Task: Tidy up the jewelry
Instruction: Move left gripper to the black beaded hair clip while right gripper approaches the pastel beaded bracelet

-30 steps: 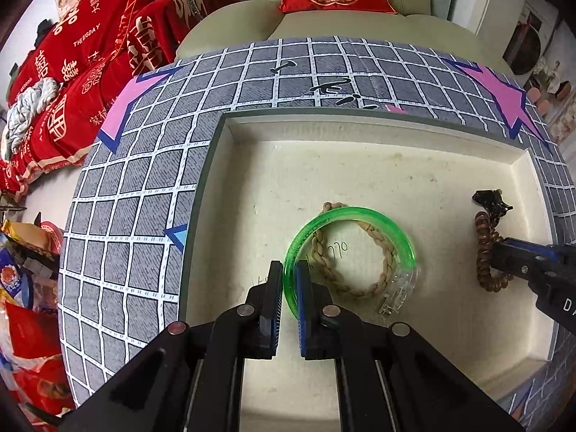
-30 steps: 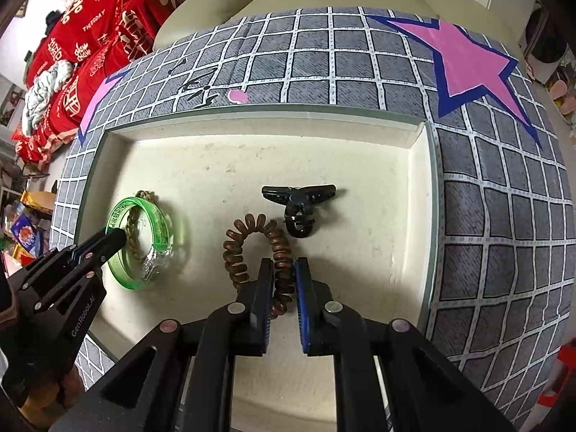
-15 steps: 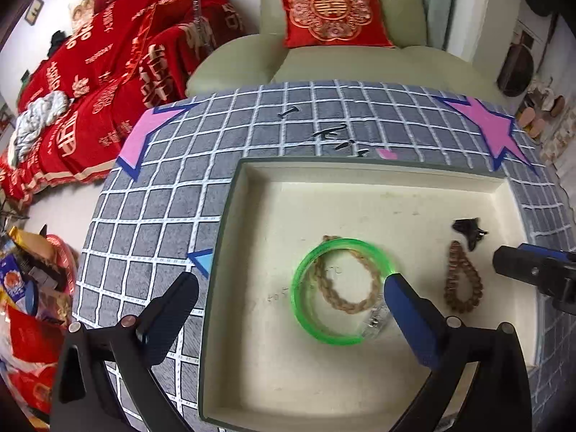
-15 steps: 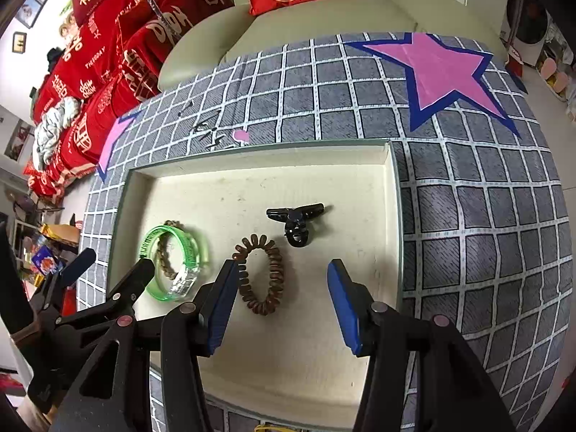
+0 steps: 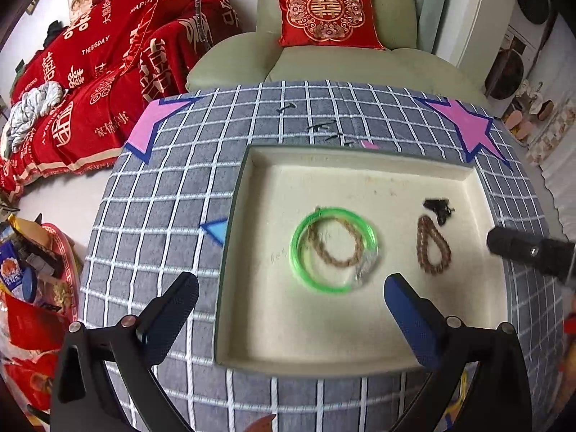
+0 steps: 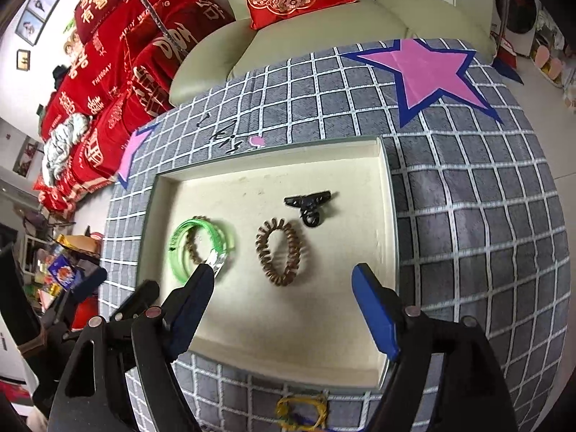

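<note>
A cream tray (image 5: pixel 360 169) (image 6: pixel 273 356) lies on the grey checked cloth. In it lie a green bangle (image 5: pixel 298 255) (image 6: pixel 176 255) with a braided brown bracelet (image 5: pixel 324 252) (image 6: pixel 190 248) inside it, a brown spiral hair tie (image 5: pixel 432 244) (image 6: pixel 284 252) and a black hair clip (image 5: pixel 439 208) (image 6: pixel 309 208). My left gripper (image 5: pixel 291 302) is open and empty above the tray's near part. My right gripper (image 6: pixel 284 295) is open and empty above the near side of the hair tie, and its tip shows in the left wrist view (image 5: pixel 504 244).
A yellow-green string bracelet (image 6: pixel 302 410) lies on the cloth in front of the tray. Pink stars (image 6: pixel 424 72) (image 5: pixel 154 126) mark the cloth. A green armchair with a red cushion (image 5: pixel 324 14) stands behind. Red blankets (image 5: pixel 90 82) and clutter are on the left.
Both grippers have opened, letting go of the bangle and the hair tie, and have pulled up and back from the tray. The jewelry stays lying in the tray.
</note>
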A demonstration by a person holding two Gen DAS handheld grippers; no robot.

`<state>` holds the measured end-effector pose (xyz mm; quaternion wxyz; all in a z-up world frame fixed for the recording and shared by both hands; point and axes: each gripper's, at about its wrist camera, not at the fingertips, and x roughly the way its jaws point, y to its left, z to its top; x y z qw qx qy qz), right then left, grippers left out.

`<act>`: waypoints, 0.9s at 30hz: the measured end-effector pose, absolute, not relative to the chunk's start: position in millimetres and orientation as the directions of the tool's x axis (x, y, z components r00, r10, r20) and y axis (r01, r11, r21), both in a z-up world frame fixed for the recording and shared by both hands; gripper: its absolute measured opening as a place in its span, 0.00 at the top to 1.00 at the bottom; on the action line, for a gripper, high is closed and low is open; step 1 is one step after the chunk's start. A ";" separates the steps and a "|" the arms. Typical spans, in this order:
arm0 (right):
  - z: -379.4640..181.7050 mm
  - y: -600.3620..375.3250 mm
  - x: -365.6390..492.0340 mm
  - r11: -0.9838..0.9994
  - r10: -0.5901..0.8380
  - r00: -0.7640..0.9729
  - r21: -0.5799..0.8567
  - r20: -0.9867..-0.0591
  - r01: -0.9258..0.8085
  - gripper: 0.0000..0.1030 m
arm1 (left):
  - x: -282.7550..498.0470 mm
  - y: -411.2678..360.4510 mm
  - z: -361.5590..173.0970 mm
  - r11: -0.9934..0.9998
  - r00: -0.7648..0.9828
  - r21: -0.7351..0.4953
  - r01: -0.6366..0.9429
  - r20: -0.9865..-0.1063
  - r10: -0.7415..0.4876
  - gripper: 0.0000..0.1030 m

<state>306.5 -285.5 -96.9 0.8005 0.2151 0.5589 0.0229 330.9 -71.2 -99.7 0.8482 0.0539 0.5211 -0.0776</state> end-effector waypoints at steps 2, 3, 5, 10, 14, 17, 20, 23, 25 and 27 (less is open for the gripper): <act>-93.6 -285.0 299.7 0.900 0.285 0.385 0.383 -0.878 0.208 0.19 | 321.0 -65.8 -98.3 0.981 0.440 0.022 0.194 -0.895 -0.067 0.00; -91.6 -283.8 295.6 0.898 0.288 0.388 0.388 -0.875 0.207 0.19 | 316.5 -63.0 -97.7 0.980 0.435 0.023 0.198 -0.898 -0.067 0.00; -88.1 -282.0 288.3 0.895 0.295 0.392 0.396 -0.871 0.205 0.19 | 305.8 -56.3 -96.7 0.978 0.425 0.021 0.207 -0.902 -0.070 0.00; -78.3 -275.6 265.3 0.893 0.306 0.389 0.404 -0.869 0.200 0.19 | 276.8 -38.5 -96.8 0.979 0.412 0.036 0.203 -0.910 -0.052 0.00; -74.4 -272.1 243.3 0.891 0.302 0.372 0.399 -0.878 0.216 0.19 | 253.3 -27.0 -102.9 0.975 0.404 0.081 0.206 -0.915 -0.009 0.00; -74.0 -270.5 224.3 0.891 0.296 0.362 0.393 -0.884 0.230 0.19 | 237.5 -17.0 -109.5 0.977 0.363 0.058 0.204 -0.932 -0.021 0.00; -75.9 -268.3 204.5 0.896 0.282 0.343 0.374 -0.896 0.240 0.19 | 219.6 -11.6 -116.6 0.982 0.319 0.033 0.186 -0.947 -0.028 0.00; -81.2 -265.5 182.7 0.901 0.271 0.315 0.355 -0.910 0.251 0.19 | 201.3 -12.3 -121.8 0.985 0.281 0.014 0.173 -0.959 -0.036 0.00; -85.5 -264.6 169.5 0.902 0.266 0.292 0.344 -0.919 0.260 0.19 | 187.8 -14.3 -126.4 0.986 0.255 0.010 0.165 -0.966 -0.033 0.00; -92.6 -262.4 152.0 0.903 0.259 0.264 0.330 -0.929 0.275 0.19 | 177.2 -15.7 -130.6 0.989 0.231 -0.001 0.149 -0.972 -0.035 0.00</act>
